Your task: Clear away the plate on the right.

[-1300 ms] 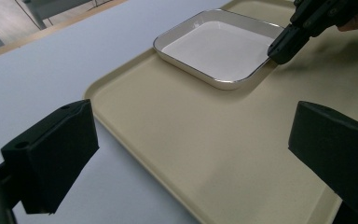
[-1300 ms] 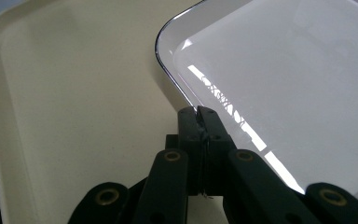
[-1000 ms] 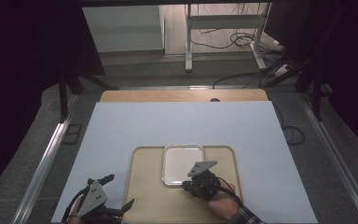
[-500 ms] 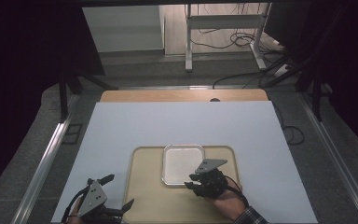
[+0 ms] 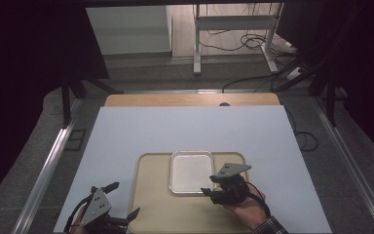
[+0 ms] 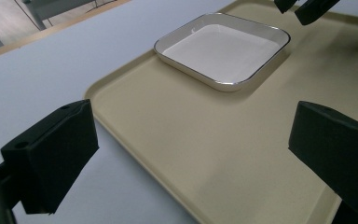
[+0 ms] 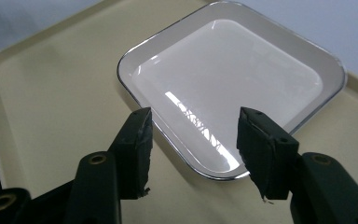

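A: Forearms are cut off at the bottom edge of the high view, and the left gripper point(image 5: 108, 210) sits half out of frame at lower left, its cable lost in shadow.

B: Jaws?

A: Wide apart, with nothing between them; in the left gripper view they frame the near corner of the tray point(image 6: 205, 154). The right gripper point(image 5: 213, 191) has just been opening; its jaws stand at a middling gap, just clear of the dish point(image 5: 191, 171) rim, with nothing held.

B: Where is the dish?

A: On the tray point(image 5: 151, 204), toward its upper middle, flat. In the right gripper view the dish point(image 7: 228, 88) takes the centre and upper right; glare streaks hide part of its floor.

B: Room to move?

A: Bare tray lies left of the dish and below it. The tray's lower edge runs out of the frame. The white table point(image 5: 190, 131) lies bare above and to both sides.

B: Beyond?

A: A wooden strip point(image 5: 192, 100) at the table's far edge, then grey floor, cables point(image 5: 253, 44) and a metal stand point(image 5: 233, 24) at the top. Both upper corners are too dark to read.
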`<state>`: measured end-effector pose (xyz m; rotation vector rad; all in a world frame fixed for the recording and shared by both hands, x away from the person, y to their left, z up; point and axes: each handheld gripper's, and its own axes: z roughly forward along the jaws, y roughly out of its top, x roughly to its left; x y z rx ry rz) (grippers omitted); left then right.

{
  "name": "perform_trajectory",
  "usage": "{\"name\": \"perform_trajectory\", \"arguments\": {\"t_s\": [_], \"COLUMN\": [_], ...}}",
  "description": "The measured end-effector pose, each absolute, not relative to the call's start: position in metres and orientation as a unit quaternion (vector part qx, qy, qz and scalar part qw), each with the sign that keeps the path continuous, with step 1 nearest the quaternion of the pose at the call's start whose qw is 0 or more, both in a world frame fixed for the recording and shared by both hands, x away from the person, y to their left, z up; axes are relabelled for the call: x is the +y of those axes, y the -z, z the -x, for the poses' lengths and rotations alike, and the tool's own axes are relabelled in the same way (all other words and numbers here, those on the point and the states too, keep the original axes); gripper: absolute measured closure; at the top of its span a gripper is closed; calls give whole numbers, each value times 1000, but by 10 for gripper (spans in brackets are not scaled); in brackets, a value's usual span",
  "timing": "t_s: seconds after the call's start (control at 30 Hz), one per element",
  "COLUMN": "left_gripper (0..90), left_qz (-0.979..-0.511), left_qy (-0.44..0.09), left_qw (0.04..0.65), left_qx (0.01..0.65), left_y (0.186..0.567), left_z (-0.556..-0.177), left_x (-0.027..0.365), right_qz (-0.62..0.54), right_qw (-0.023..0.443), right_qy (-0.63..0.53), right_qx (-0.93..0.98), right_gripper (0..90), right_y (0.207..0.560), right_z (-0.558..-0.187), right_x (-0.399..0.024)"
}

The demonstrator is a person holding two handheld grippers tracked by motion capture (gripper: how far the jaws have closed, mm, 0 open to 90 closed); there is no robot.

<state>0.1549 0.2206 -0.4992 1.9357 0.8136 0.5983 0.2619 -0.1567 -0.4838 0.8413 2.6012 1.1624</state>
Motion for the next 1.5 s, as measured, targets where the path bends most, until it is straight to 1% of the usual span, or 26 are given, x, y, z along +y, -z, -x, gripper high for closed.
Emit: {"name": "perform_trajectory", "arguments": {"t_s": [0.17,0.37,0.67,0.83,1.2,1.5], "left_gripper": [7,7,2,0,0,0], "left_qz": [-784,-782,-771,-768,-770,-768], "left_qy": [-240,-239,-230,-230,-235,-234], "left_qw": [465,470,486,490,488,489], "left_qx": [333,333,342,342,337,341], "left_y": [499,499,499,499,499,500], "left_z": [-155,-155,-155,-155,-154,-154], "left_x": [222,223,228,229,228,228], "right_qz": [-283,-280,-277,-277,-291,-304], "right_qw": [90,96,110,120,144,156], "right_qy": [-402,-411,-425,-433,-450,-454], "right_qx": [866,862,855,849,832,823], "right_gripper": [403,324,156,82,12,0], "right_y": [478,474,471,470,464,462], "right_z": [-260,-259,-256,-254,-245,-237], "right_x": [-164,-170,-182,-193,-217,-235]}}
